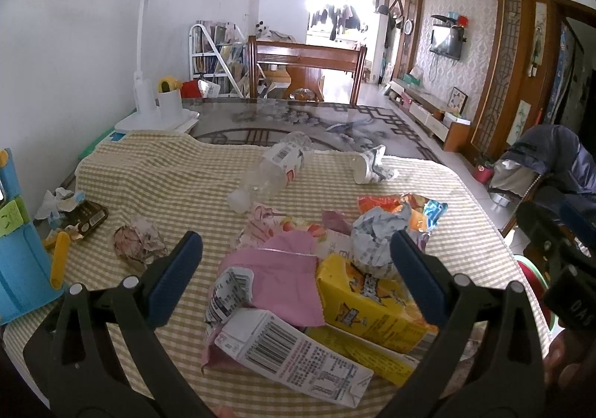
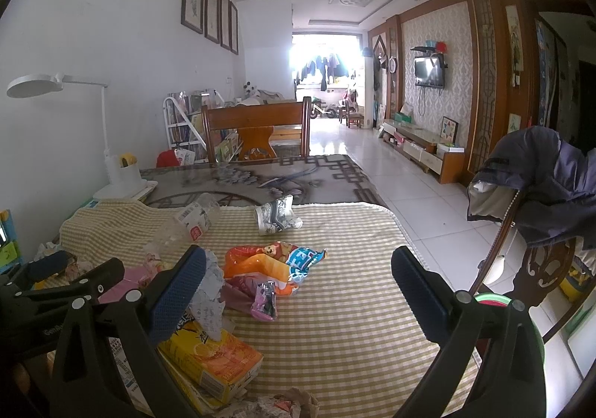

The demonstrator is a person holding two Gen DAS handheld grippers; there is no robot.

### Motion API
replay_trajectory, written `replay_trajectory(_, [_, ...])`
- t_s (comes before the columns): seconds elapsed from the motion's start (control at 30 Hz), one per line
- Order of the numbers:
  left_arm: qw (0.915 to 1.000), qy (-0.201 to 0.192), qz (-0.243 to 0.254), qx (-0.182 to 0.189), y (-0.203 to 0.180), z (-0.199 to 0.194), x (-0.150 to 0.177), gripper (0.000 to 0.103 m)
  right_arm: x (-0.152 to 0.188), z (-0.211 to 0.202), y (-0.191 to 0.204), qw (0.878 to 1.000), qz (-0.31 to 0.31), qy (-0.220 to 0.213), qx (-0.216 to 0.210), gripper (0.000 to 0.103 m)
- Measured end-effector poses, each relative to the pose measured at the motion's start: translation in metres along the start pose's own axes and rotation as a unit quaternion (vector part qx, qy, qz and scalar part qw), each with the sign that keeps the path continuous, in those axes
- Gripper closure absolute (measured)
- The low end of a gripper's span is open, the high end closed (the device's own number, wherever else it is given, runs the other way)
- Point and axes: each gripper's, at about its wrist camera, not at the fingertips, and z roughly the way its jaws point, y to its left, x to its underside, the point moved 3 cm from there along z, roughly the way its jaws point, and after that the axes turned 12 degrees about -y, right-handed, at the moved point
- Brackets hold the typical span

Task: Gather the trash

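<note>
Trash lies on a yellow checked cloth (image 1: 149, 172). My left gripper (image 1: 296, 269) is open above a pile: a pink paper (image 1: 287, 280), a white carton (image 1: 294, 354), a yellow carton (image 1: 372, 310) and a crumpled paper ball (image 1: 372, 235). Farther off lie an empty plastic bottle (image 1: 275, 168) and a crushed paper cup (image 1: 368, 164). My right gripper (image 2: 298, 291) is open and empty over the cloth, with an orange snack wrapper (image 2: 268, 261) and a small purple wrapper (image 2: 265, 297) between its fingers and the yellow carton (image 2: 216, 362) at its left finger.
A white desk lamp (image 1: 145, 97) stands at the back left. A blue toy (image 1: 18, 250) and small scraps (image 1: 70, 209) lie at the left edge. A wooden chair (image 2: 257, 131) stands behind the table. A chair with a dark jacket (image 2: 540, 187) stands to the right.
</note>
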Motion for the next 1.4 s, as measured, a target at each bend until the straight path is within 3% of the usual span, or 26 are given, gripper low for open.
replay_trajectory(1.03, [1.0000, -0.002, 0.004, -0.008, 0.007, 0.000, 0.001, 0.004, 0.006, 0.001, -0.003, 1.000, 0.002, 0.011, -0.003, 0.007])
replay_trajectory(1.13, [0.9995, -0.002, 0.020, -0.025, 0.010, -0.001, 0.003, 0.004, 0.013, 0.002, -0.006, 0.998, 0.014, 0.049, -0.022, 0.007])
replay_trajectory(1.4, [0.9985, 0.049, -0.008, 0.023, 0.010, -0.015, 0.031, 0.004, 0.048, -0.017, -0.019, 0.985, 0.036, 0.147, -0.078, 0.007])
